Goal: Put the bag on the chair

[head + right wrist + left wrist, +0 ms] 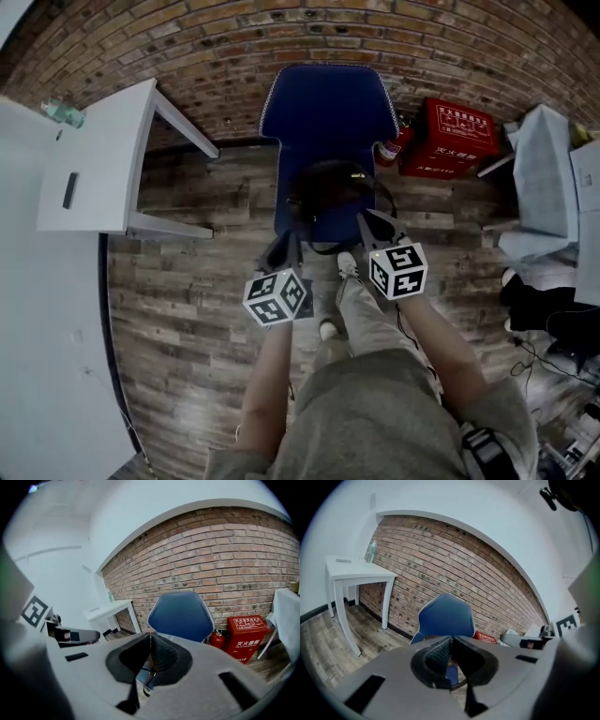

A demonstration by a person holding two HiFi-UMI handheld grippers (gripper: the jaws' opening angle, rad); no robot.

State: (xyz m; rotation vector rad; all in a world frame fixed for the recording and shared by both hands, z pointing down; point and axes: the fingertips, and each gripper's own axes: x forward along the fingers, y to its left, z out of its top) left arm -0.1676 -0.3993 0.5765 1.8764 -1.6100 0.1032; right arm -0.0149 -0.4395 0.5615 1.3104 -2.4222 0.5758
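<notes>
A black bag (330, 190) lies on the seat of the blue chair (323, 103), its dark straps hanging over the front edge. My left gripper (284, 246) hovers just short of the seat's front left and is shut, with nothing between its jaws. On the right, my right gripper (372, 223) is level with the bag's near corner, also shut and empty. In the left gripper view the closed jaws of the left gripper (451, 641) point at the chair back (445, 616). In the right gripper view the right gripper (150, 639) points at the chair (180, 613), with a bit of strap showing below.
A white table (94, 159) with a bottle (64, 113) stands at the left. A red fire-equipment box (450, 141) and an extinguisher (392, 148) sit right of the chair by the brick wall. More white furniture (544, 178) is at the far right. The person's shoes (345, 264) are under the grippers.
</notes>
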